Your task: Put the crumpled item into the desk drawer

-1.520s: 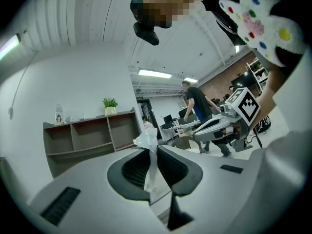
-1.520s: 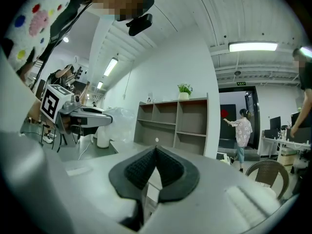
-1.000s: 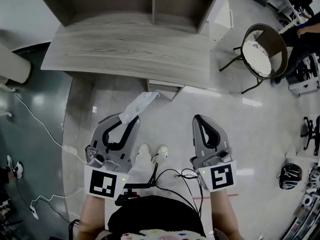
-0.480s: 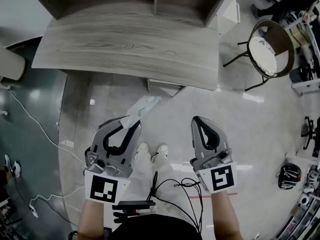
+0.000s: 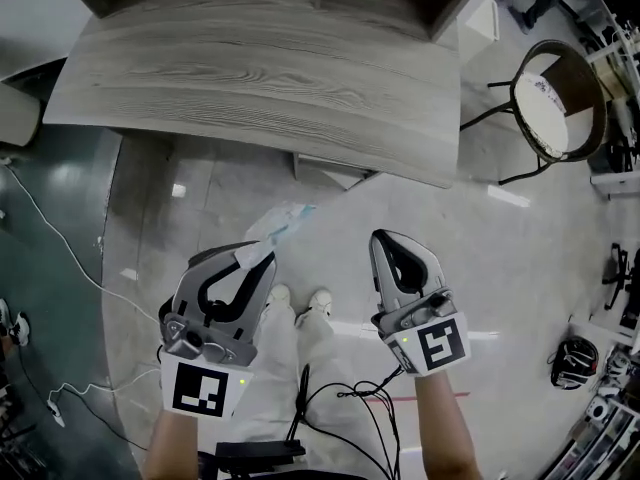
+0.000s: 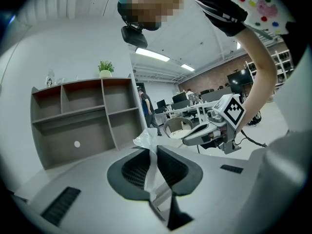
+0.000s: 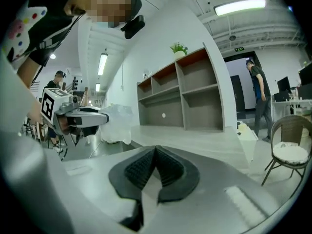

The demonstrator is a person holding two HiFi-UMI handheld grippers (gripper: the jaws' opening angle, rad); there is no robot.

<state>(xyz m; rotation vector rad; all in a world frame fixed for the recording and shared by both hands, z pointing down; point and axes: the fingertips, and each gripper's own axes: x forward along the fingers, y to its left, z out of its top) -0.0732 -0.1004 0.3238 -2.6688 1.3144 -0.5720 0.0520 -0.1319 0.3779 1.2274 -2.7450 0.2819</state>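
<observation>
The desk [image 5: 260, 78] ran across the top of the head view. Its long front edge slanted down toward the right and ended in a squared corner near the chair [image 5: 552, 103]. Below that edge lay a broad stretch of pale floor [image 5: 500, 268] — open room on every side of both grippers. Only a white cable [image 5: 60, 245] trailed along the left, where the floor turned dark green. Under the front edge, near its middle, a pale boxy piece [image 5: 330, 171] showed, too little of it to tell whether it was the drawer.

The left gripper [image 5: 256, 254] was held well short of the desk, its jaws pinching the crumpled item [image 5: 281, 222]. This was a thin, translucent, wrinkled plastic film whose bluish tip stuck out past the fingertips toward the desk. In the left gripper view the film ran as a flattened strip between the ribbed black pads [image 6: 135, 169]. The right gripper [image 5: 384, 240] hung beside the left, apart from it, its jaws pressed together on nothing.

The desk top was grey wood-grain laminate, matt and streaked. The shelf unit [image 6: 83, 121] behind it was the same grey with reddish edges, divided into squarish bays. The chair had a rounded back, a white seat pad and thin dark legs — the floor around it was glossy.
</observation>
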